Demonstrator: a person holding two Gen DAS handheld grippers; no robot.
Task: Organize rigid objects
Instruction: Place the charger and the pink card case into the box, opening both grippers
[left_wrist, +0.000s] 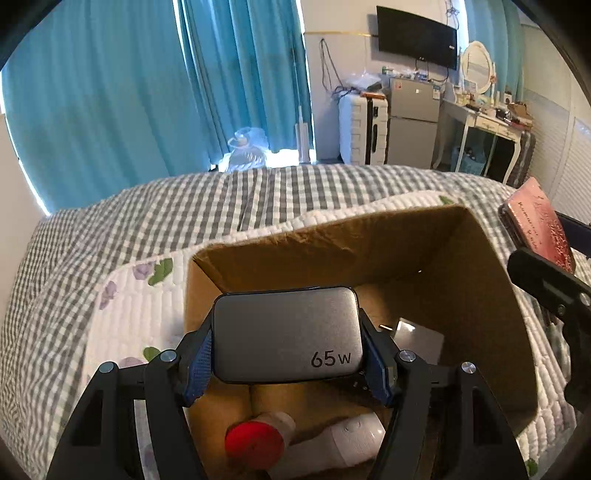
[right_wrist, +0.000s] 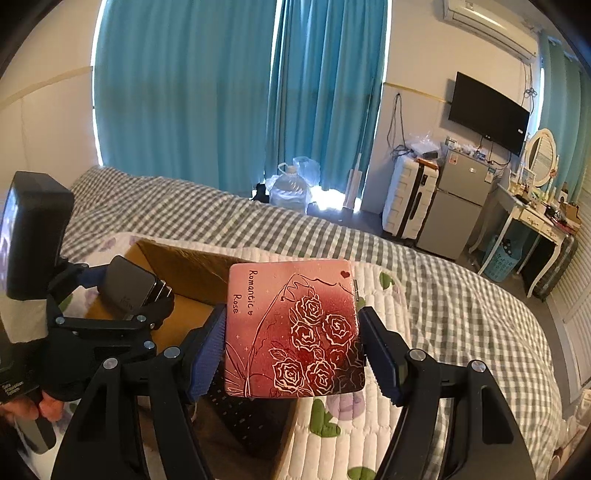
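Grey 65 W charger (left_wrist: 286, 334) sat clamped between the left gripper (left_wrist: 291, 345) pads, held above the open cardboard box (left_wrist: 491, 295). Blue pads pressed both short sides of the charger; in the right wrist view its prongs pointed away from the gripper body. Box rested on the floral quilt (left_wrist: 144, 310), which lay over the grey checked bedspread (left_wrist: 258, 199), toward the bed's near edge.

Inside the box, under the charger: red-capped white bottle (left_wrist: 258, 439) lying on its side, white rounded device (left_wrist: 351, 439) just beside it, and a flat grey item (left_wrist: 421, 338) nearer the box's far right corner.

Right gripper (right_wrist: 291, 332) was closed on the pink "Romantic Rose" case (right_wrist: 295, 328), left pad touching its left edge, right pad at its right edge. Case was held face up over the box's right edge, partly above the quilt. Dark perforated object (right_wrist: 251, 417) showed below the case in the box; couldn't identify it.

Left gripper (right_wrist: 122, 306) and the person's left hand (right_wrist: 40, 402) showed at left in the right wrist view.
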